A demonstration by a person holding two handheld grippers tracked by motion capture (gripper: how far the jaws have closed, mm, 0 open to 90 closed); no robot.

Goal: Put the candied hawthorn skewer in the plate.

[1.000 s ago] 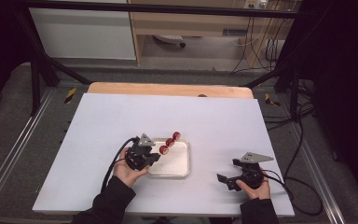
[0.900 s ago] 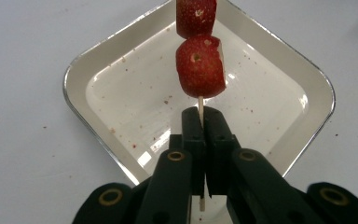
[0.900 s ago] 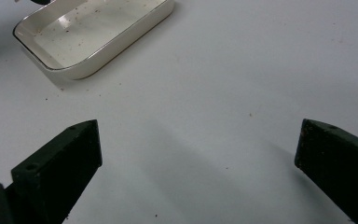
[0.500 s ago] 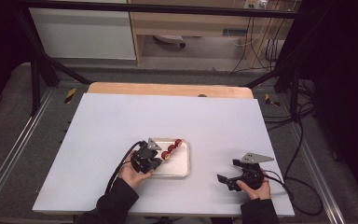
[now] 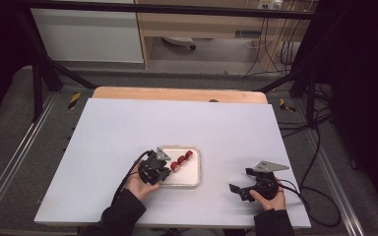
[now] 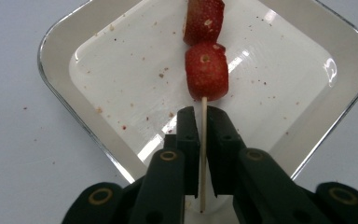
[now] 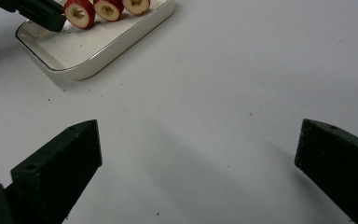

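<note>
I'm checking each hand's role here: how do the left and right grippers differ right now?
The left gripper has its jaws nearly together around the skewer over the tray, having just eased open slightly; the right gripper stands wide open with nothing between its jaws, on the bare table. Both are hand-held and black.

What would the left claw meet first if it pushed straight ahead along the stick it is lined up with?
Most likely the nearest red fruit piece on the skewer stick, which runs between the left claw's jaws over the white tray. A second piece sits just beyond it.
</note>
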